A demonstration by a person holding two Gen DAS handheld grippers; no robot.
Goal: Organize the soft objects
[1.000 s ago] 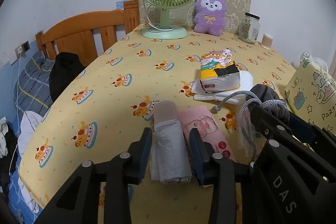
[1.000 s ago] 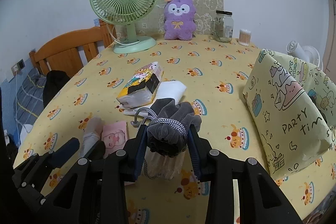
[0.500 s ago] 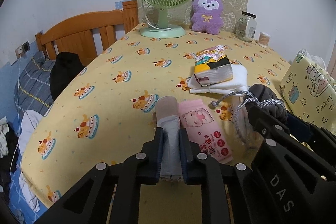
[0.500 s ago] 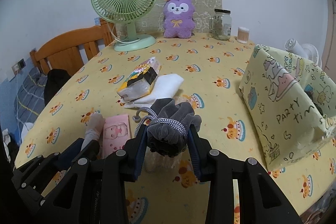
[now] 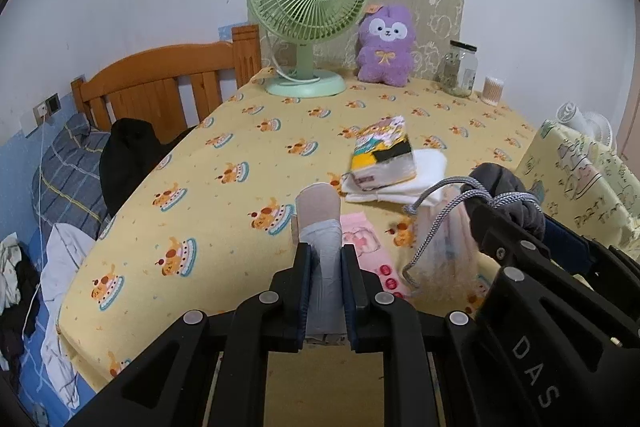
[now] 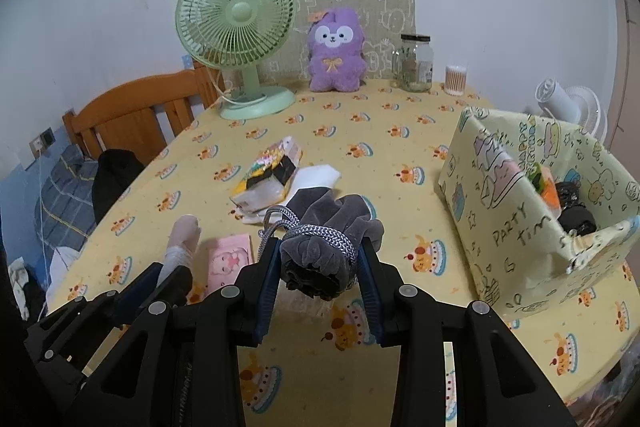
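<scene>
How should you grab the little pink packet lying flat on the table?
The pink packet lies flat and thin, long side pointing away. Probably come from above and pinch across its two long edges near the middle; the left gripper beside it, shut on a grey roll, would crowd that side.

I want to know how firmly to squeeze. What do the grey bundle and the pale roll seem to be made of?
Grey bundle: looks like velvety plush fabric, matte and creased, tied with woven cord. Pale roll: probably soft knit cloth, perhaps socks; matte, squashed between the left gripper's pads.
</scene>
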